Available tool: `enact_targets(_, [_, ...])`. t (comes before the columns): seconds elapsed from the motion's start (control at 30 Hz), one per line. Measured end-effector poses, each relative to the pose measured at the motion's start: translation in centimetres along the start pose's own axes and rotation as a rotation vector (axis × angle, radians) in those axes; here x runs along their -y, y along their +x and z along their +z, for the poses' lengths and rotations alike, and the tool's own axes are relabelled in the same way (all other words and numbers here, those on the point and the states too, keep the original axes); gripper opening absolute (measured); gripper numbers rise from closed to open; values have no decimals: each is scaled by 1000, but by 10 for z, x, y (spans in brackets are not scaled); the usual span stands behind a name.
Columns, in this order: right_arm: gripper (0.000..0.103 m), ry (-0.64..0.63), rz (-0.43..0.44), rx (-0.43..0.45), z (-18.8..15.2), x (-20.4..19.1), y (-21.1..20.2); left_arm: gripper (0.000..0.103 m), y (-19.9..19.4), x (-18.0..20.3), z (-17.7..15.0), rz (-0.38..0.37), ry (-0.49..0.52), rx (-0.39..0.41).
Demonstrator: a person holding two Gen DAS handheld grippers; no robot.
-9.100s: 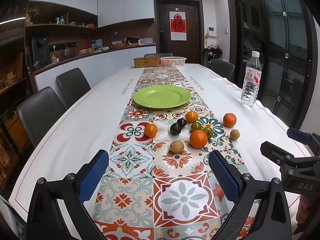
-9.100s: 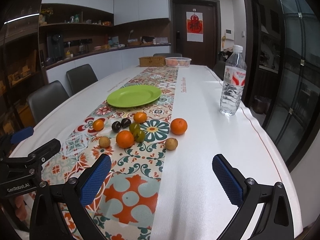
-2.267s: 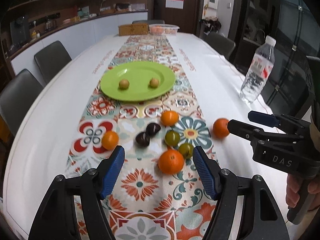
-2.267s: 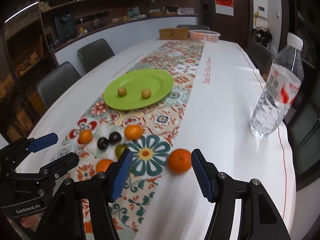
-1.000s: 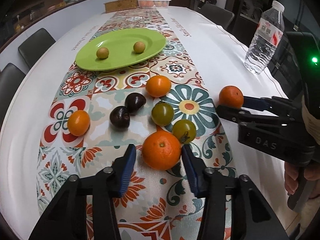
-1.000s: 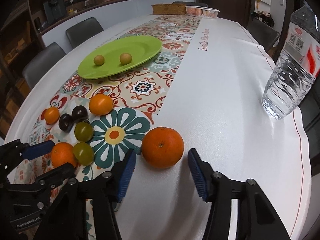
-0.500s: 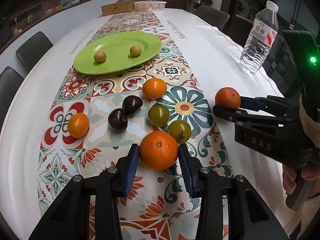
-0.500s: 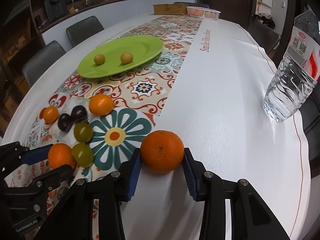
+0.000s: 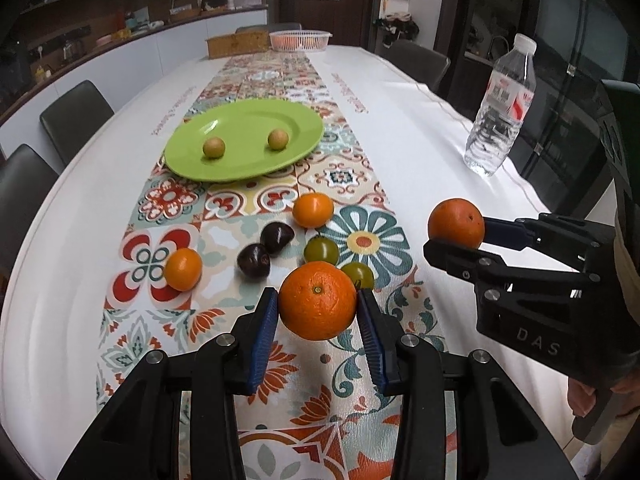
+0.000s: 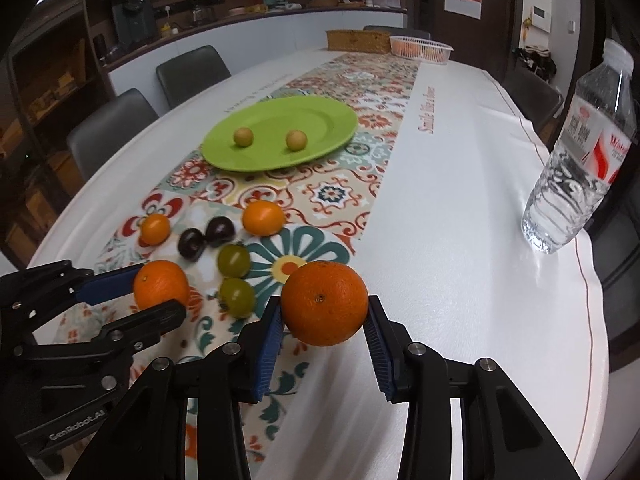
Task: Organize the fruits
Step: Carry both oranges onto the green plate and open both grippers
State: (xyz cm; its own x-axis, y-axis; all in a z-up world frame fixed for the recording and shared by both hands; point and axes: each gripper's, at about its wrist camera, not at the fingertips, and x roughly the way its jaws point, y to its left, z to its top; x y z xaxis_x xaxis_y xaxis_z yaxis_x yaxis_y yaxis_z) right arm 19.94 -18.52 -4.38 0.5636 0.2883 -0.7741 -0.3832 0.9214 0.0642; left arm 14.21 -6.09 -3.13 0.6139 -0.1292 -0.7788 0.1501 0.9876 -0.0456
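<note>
Between our left gripper's [image 9: 318,312] blue pads sits one large orange [image 9: 317,300], clamped; our right gripper [image 10: 325,322] clamps a second orange [image 10: 324,303]. Both hang above the surface [image 9: 420,128]. Ahead lie loose fruits; beyond them, a green plate [image 9: 248,120] bearing two small yellow fruits.

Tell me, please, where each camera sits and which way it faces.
Left wrist: on the left tool, looking up the table to the green plate; its fingers grip an orange; the right tool shows.
Right wrist: on the right tool, same heading; its fingers grip another orange.
Both share plate and loose fruit.
</note>
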Motion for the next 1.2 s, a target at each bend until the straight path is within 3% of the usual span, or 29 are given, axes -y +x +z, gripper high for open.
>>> enact_targets(0.67, [41, -14, -4, 118, 44, -38, -31, 39, -43, -42, 31, 27, 4, 182])
enact_targets(1.2, [41, -20, 3, 158, 100, -52, -16, 39, -40, -76, 81, 27, 23, 225])
